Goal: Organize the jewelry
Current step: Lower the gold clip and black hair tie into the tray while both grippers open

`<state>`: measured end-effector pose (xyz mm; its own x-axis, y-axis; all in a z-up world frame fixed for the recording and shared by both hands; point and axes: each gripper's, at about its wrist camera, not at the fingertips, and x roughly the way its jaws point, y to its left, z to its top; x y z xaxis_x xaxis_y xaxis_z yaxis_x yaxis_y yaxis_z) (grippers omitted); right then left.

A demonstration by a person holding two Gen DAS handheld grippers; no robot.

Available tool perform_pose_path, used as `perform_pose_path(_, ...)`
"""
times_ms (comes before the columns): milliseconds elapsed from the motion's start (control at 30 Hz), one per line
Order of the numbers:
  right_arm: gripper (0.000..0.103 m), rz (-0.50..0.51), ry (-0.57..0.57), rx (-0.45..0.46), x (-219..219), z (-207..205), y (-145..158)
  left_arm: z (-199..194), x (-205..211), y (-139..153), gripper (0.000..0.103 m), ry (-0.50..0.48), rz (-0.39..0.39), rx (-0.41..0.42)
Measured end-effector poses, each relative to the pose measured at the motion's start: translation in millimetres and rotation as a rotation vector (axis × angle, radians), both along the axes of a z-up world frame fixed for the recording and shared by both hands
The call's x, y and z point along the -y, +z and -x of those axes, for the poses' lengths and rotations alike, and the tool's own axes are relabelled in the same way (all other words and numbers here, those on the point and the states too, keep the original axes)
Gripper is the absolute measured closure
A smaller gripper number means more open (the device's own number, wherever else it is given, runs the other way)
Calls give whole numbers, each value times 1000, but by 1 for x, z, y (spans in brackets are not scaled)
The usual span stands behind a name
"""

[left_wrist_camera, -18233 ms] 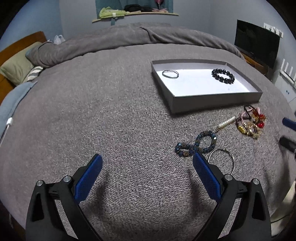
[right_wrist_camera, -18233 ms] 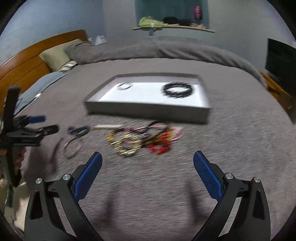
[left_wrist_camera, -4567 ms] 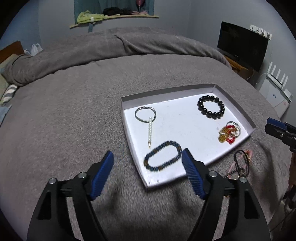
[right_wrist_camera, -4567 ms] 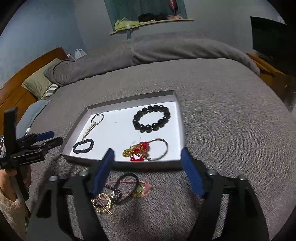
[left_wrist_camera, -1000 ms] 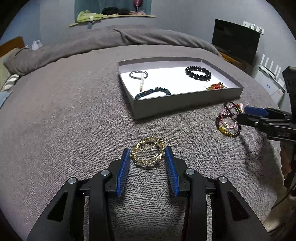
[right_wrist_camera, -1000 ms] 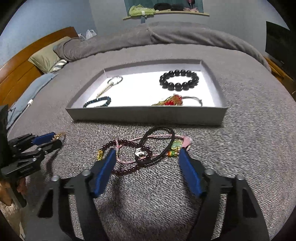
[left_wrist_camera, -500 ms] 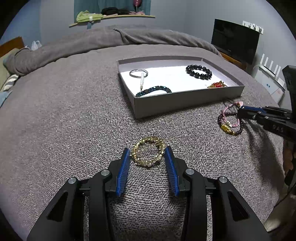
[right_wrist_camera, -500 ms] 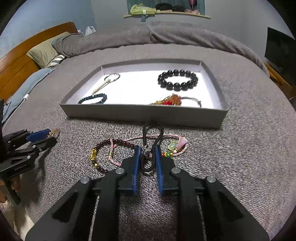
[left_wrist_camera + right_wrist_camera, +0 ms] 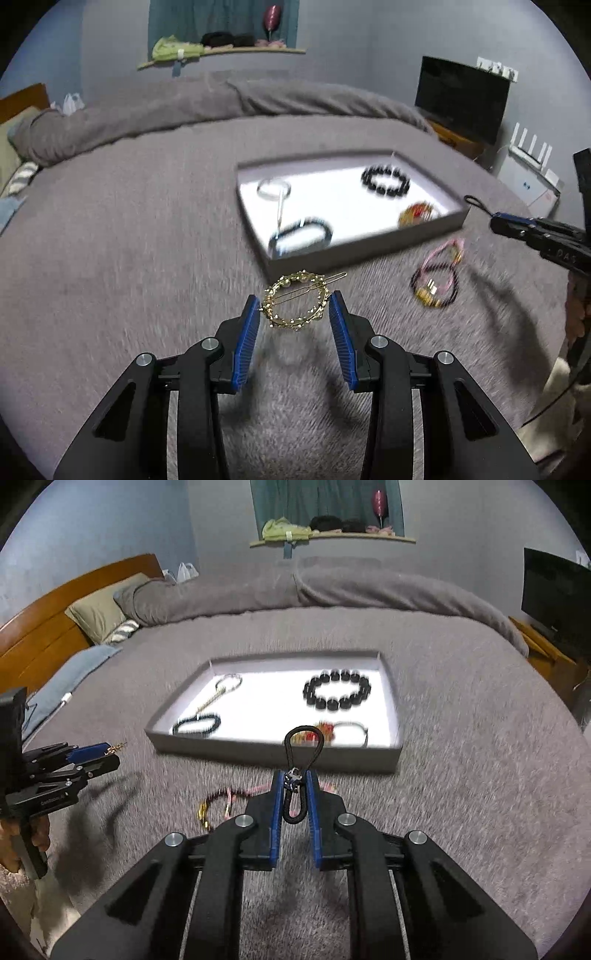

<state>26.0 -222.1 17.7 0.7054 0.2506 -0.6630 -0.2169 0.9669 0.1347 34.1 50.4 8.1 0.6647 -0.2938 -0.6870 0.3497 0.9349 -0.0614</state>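
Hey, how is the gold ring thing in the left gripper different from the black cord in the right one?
The gold hair clip is a wide, stiff beaded circle; the black cord bracelet is a thin loop squeezed narrow. The left gripper holds the clip with jaws well apart; the right gripper is nearly shut on the cord. Both are lifted off the bed, short of the tray.

I see a round gold beaded hair clip (image 9: pixel 295 302) lifted clear of the blanket, and a black cord bracelet (image 9: pixel 299 771) pinched upright, loop raised. Grey shallow tray (image 9: pixel 273 751) holds five pieces.
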Motion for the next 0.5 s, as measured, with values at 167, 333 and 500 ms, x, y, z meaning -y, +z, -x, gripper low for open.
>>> perform_pose_path(167, 91, -6, 10, 21, -1, -24, 10, -30, 16, 27, 63, -41, 10, 32)
perform_pose_path(333, 91, -41, 12, -31, -7, -64, 2, -88, 39, 37, 63, -69, 30, 11)
perform_pose_path(500, 91, -32, 37, -59, -25, -94, -9, -141, 66, 29, 63, -90, 7, -16)
